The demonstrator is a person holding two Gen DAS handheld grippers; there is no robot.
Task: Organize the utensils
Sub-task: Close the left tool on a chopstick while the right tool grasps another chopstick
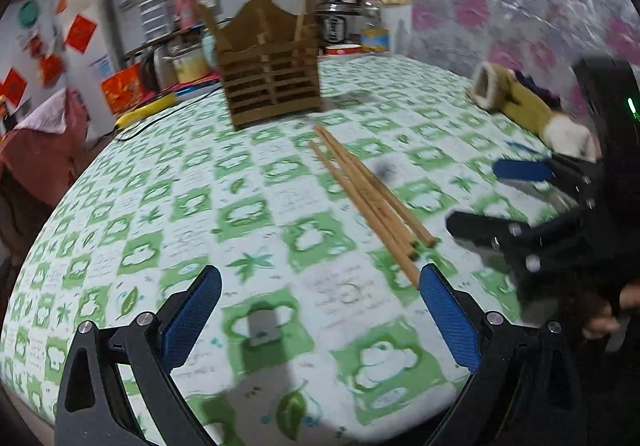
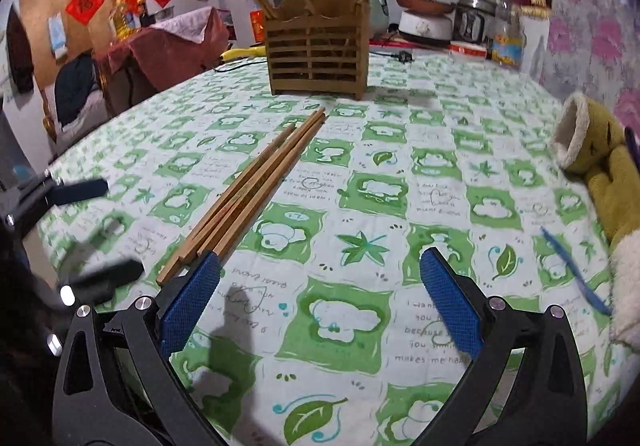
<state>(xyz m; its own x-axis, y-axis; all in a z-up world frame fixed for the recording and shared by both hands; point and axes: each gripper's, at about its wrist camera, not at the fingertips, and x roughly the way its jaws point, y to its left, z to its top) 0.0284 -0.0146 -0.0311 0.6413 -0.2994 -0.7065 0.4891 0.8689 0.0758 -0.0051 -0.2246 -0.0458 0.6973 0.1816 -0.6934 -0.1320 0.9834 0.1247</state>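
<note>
Left gripper and right gripper: fingers spread wide, empty, blue textured pads. Chopsticks (bare wood, square butts) lie bundled on the green-checked table, butts beside the right gripper's left finger, tips pointing toward the slatted wooden holder beyond.

Both wrist views low over the table, facing the wooden holder, sharing chopsticks.
</note>
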